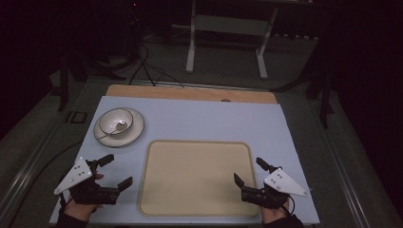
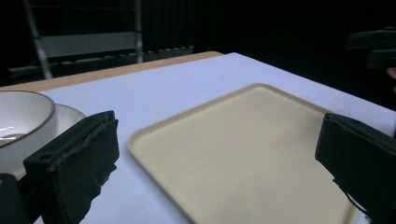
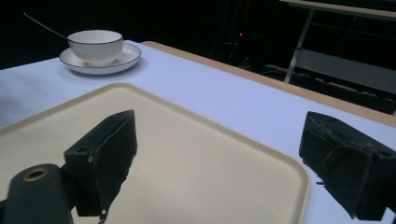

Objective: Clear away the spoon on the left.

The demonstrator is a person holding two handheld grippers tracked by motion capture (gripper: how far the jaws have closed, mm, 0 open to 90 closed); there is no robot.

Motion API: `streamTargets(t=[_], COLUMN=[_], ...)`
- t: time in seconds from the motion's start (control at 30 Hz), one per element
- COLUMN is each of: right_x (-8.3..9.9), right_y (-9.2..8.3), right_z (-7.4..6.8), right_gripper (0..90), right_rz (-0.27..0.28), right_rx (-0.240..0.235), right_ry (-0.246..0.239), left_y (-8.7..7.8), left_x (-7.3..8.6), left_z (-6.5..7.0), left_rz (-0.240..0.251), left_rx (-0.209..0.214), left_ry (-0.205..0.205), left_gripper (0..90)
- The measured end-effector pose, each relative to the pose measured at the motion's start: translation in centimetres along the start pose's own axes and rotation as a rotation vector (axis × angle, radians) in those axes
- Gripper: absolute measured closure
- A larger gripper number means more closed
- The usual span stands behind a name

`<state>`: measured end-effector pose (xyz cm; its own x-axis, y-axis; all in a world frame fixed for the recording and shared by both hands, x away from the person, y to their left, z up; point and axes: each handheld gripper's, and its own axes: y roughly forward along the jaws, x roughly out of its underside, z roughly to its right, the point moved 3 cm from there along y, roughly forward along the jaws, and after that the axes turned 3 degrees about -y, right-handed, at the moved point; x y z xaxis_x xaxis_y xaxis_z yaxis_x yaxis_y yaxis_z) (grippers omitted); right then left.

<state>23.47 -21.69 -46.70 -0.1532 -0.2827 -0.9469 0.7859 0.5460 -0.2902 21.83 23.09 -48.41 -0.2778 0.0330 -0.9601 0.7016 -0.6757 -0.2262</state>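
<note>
left gripper (image 1: 117, 172): jaws open, empty, left of tray (image 1: 196, 176)
right gripper (image 1: 248, 171): jaws open, empty, tray's right edge
bowl (image 1: 116, 120): on saucer (image 1: 135, 133), spoon (image 1: 117, 128) inside

Lies flat, cream rounded-corner tray (image 1: 196, 175), bare, at the table's near edge, between both hands.

Matt beige plastic tray (image 1: 195, 178); glossy ceramic bowl (image 1: 115, 120), saucer (image 1: 134, 134); metal spoon (image 1: 120, 127).

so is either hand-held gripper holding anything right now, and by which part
Nothing is held. The left hand-held gripper and the right hand-held gripper both stand open with bare jaws, flanking the beige tray, away from the bowl.
</note>
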Motion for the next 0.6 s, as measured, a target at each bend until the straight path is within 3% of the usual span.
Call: streamTargets(t=[0.33,0.37,0.5,0.6], right_x=[0.0,0.0,0.0,-0.1], right_y=[-0.1,-0.1,-0.1,-0.1], right_z=[-0.3,-0.3,-0.4,-0.5], right_gripper=[11.5,11.5,11.5,11.5], right_rz=[0.008,0.008,0.009,0.017], right_rx=[-0.008,-0.011,-0.014,-0.016], right_ry=[-0.018,-0.018,-0.017,-0.022], left_y=[-0.2,-0.2,-0.1,-0.3], left_x=[-0.5,-0.6,-1.1,-2.0], left_z=[1.2,1.9,3.0,3.9], left_rz=[-0.033,-0.059,-0.102,-0.105], left_rx=[0.081,0.107,0.15,0.18], left_ry=[0.037,0.061,0.098,0.117], left_gripper=[0.3,0.3,0.3,0.3])
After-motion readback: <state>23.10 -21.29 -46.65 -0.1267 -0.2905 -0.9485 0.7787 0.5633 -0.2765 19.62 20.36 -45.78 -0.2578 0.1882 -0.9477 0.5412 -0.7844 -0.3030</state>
